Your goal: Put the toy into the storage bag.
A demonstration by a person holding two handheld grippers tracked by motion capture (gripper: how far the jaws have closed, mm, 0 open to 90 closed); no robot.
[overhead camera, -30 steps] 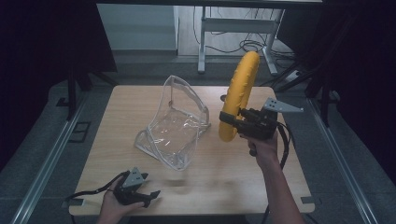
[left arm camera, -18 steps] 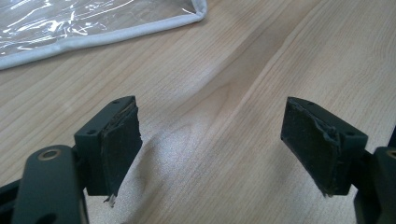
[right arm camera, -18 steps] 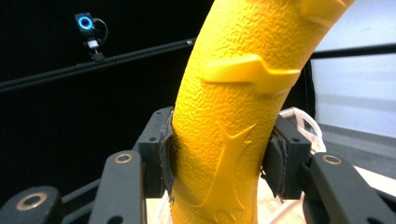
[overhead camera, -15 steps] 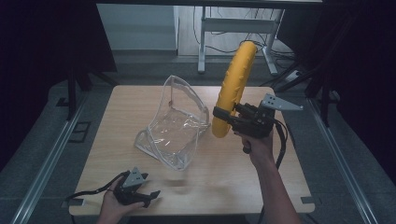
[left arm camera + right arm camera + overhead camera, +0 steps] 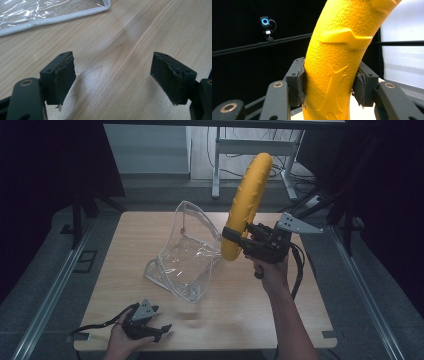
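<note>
My right gripper is shut on the lower part of a long curved yellow toy and holds it upright above the table, just right of a clear plastic pouch. In the right gripper view both pads press the yellow toy from either side, with my right gripper clamped on it. The pouch stands open on the wooden table near its middle. My left gripper rests at the table's front left, open and empty. In the left gripper view my left gripper has bare wood between its pads, and the pouch's white-trimmed edge lies beyond.
The table's front edge runs just below my left hand. A metal table frame and cables stand on the floor behind the table. Dark curtains close in both sides. A small camera with a blue ring hangs on a rail.
My right gripper has lifted the yellow toy and carried it left toward the pouch, tilting it more upright. The left gripper has stayed put.
</note>
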